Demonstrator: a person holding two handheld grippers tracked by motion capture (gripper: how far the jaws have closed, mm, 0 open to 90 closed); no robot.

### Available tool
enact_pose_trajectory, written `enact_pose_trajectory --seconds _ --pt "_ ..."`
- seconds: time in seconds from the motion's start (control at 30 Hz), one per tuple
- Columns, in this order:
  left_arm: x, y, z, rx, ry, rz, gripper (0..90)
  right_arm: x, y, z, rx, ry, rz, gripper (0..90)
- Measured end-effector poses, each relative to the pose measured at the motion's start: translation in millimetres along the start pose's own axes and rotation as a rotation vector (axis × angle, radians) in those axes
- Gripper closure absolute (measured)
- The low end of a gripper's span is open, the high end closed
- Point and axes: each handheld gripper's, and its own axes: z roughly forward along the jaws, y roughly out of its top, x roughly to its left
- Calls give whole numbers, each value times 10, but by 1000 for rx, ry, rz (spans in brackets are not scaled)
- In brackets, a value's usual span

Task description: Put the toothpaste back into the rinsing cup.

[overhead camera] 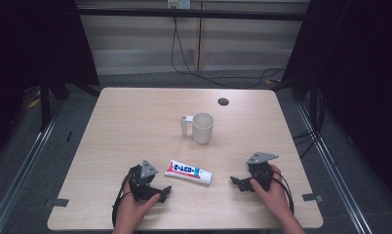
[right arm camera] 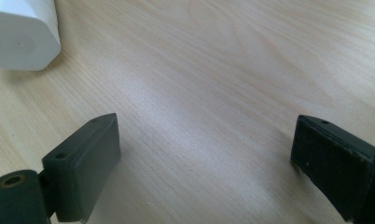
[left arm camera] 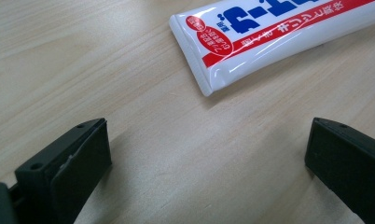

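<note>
One toothpaste tube (overhead camera: 188, 171), one white cup (overhead camera: 202, 127) (with handle), and two tools, left (overhead camera: 163, 191) and right (overhead camera: 236, 182).

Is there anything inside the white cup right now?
From the high view, the white cup stands upright on the table, and its inner wall looks bare and pale. Its bottom is hidden by the near rim, so something small lying there can't be ruled out.

The tube (overhead camera: 188, 171) lies flat on the table's near half, white with a red stripe and blue lettering, label up. Its crimped flat end (left arm camera: 195, 56) points left, its white cap (right arm camera: 22, 35) right. It sits slightly askew, apparently full, untouched, resting between the two grippers
</note>
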Motion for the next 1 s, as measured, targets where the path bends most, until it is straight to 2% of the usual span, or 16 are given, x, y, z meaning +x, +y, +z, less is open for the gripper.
enact_pose_trajectory --seconds 0.13,0.23,0.33,0.37,0.43,0.5,0.53,0.57,0.6,0.63,0.7,0.77,0.83,0.87,0.9,1.0 --pt "1 1 2 -1 -1 0 0 -8 71 33 32 18 -24 80" --pt "1 1 2 -2 -1 -1 0 -9 185 36 92 30 -26 173" --pt "1 1 2 -2 -1 -1 0 -8 290 26 129 60 -38 173" --pt "3 2 4 -4 -3 0 0 7 434 -13 150 85 -61 189" --pt "3 2 4 -3 -3 1 0 22 558 -40 154 130 -61 208" --pt "2 2 4 -2 -2 -1 0 70 715 -71 157 154 -81 210" --pt "2 2 4 -2 -2 -1 0 70 715 -71 157 154 -81 210" --pt "3 2 5 -4 -3 -1 0 161 890 -75 152 173 -120 212" --pt "3 2 5 -4 -3 -1 0 161 890 -75 152 173 -120 212" --pt "3 2 5 -4 -3 -1 0 262 1029 -50 170 188 -158 218" --pt "4 3 4 -2 -3 2 0 364 1130 -3 197 217 -177 222" --pt "4 2 5 -3 -3 1 0 480 1234 66 209 247 -227 247" --pt "2 2 7 -6 -3 -3 0 608 1333 140 222 280 -249 259" --pt "2 2 7 -6 -3 -3 0 608 1333 140 222 280 -249 259" --pt "2 2 7 -6 -3 -3 0 748 1428 225 239 308 -273 280" --pt "0 3 10 -9 -4 -8 0 877 1508 361 296 309 -303 302"
